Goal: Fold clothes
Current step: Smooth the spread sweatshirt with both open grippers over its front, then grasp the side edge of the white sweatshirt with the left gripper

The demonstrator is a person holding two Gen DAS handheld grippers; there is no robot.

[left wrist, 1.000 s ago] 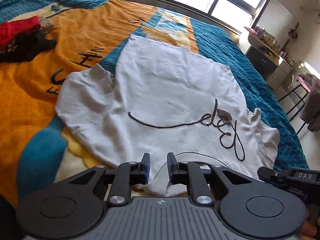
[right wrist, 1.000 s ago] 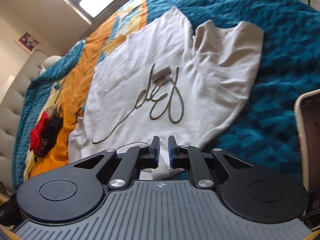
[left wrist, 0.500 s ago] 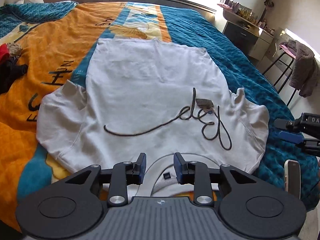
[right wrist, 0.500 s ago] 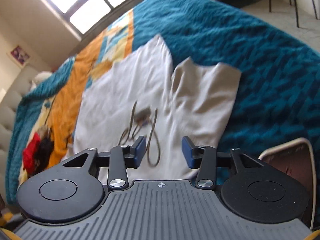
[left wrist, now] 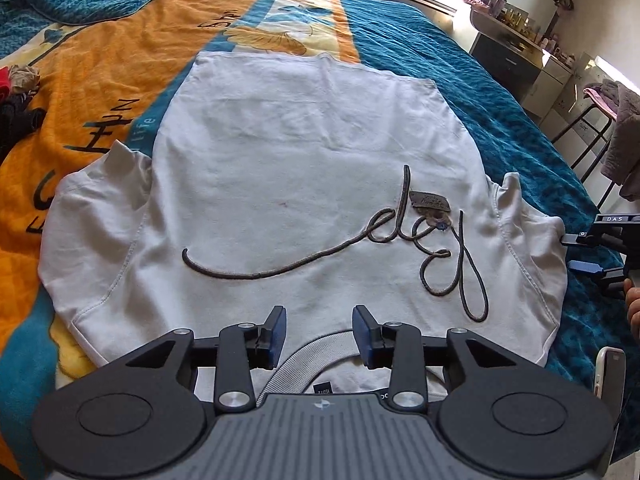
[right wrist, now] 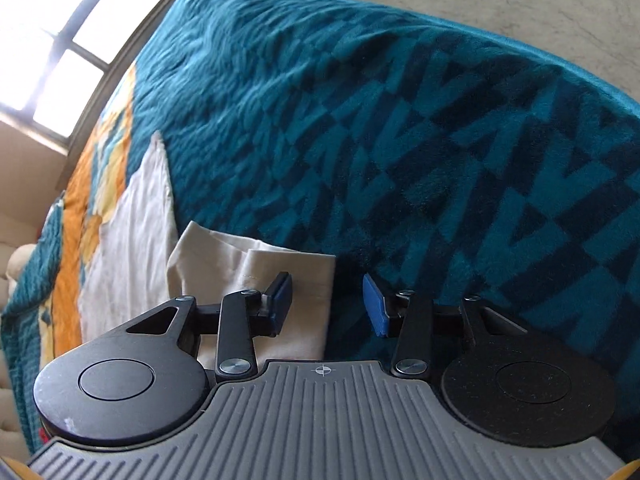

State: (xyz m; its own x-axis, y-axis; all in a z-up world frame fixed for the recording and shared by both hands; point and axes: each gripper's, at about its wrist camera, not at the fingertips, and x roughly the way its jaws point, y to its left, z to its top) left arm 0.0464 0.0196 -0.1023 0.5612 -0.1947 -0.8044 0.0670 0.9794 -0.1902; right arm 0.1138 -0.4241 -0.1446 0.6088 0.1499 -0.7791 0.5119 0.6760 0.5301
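A white T-shirt with dark cord lettering lies flat, front up, on the bed, collar nearest me. My left gripper is open and empty just above the collar. My right gripper is open and empty over the outer edge of the shirt's right sleeve, its left finger above the cloth, its right finger over the blanket. The right gripper also shows at the sleeve's edge in the left wrist view.
The bed has a teal patterned blanket and an orange printed part. Dark and red clothes lie at the bed's left. A phone lies near the bed's front right edge. A dresser and a stool stand at right.
Both grippers opened: they were shut on the shirt near the collar a second ago and let it go. The right gripper swung out to the right sleeve. The left drew back slightly.
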